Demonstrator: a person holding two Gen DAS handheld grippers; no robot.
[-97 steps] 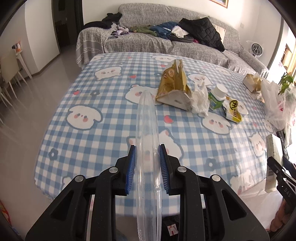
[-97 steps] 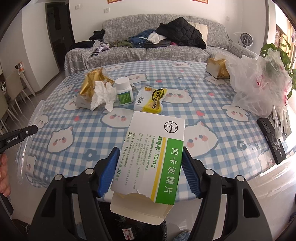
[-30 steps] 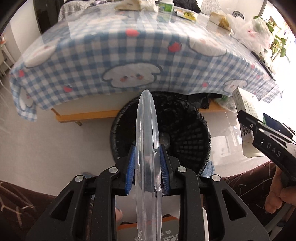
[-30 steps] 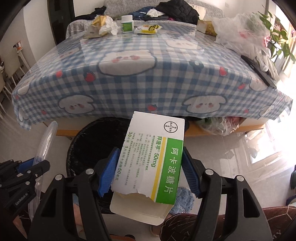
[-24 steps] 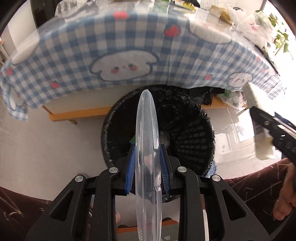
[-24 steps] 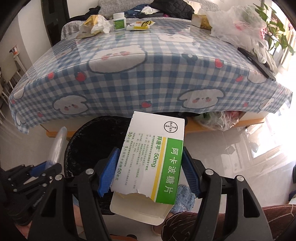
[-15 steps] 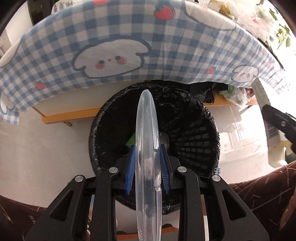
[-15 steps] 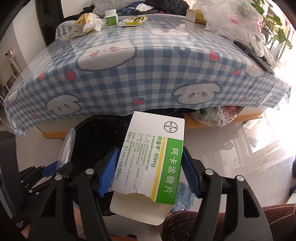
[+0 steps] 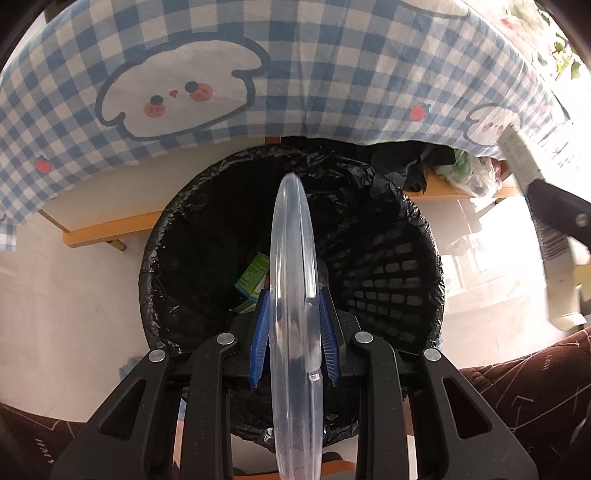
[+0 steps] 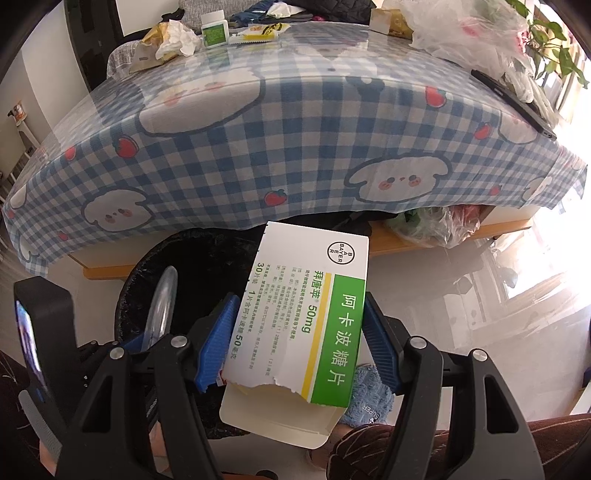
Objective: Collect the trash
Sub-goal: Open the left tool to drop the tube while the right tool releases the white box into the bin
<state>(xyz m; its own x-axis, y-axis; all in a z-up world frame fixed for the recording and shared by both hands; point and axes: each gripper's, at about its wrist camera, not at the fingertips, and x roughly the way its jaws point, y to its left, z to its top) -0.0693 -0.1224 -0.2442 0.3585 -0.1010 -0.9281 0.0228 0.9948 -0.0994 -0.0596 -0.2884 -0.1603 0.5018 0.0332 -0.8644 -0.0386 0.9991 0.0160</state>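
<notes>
The clear lid (image 9: 293, 295) stands on edge between my left tongs (image 9: 293, 332), its long axis running straight away from me and down toward the bin (image 9: 291, 258). My left jaws are opening; the blue pads (image 9: 258, 332) sit beside the lid's rim with a thin gap showing, so they no longer seem to press it. The lid hangs right over the bin's mouth, and nothing stands between them.

My right tongs (image 10: 295, 339) clamp the box (image 10: 306, 314) by its two long sides. The box points away from me, its torn end toward me, over the bin's right edge. It is white with a green band and printed text, with its pale inner flap hanging out below.

The bin is black mesh with a black liner; a small green carton (image 9: 253, 277) lies at the bottom. Just behind it hangs the blue checked tablecloth (image 9: 332, 74) with its puppy prints. On the table top sit a white bottle (image 10: 214, 31), wrappers (image 10: 166, 40) and a plastic bag (image 10: 469, 33). A bagged bundle (image 10: 436, 221) lies under the table to the right.
</notes>
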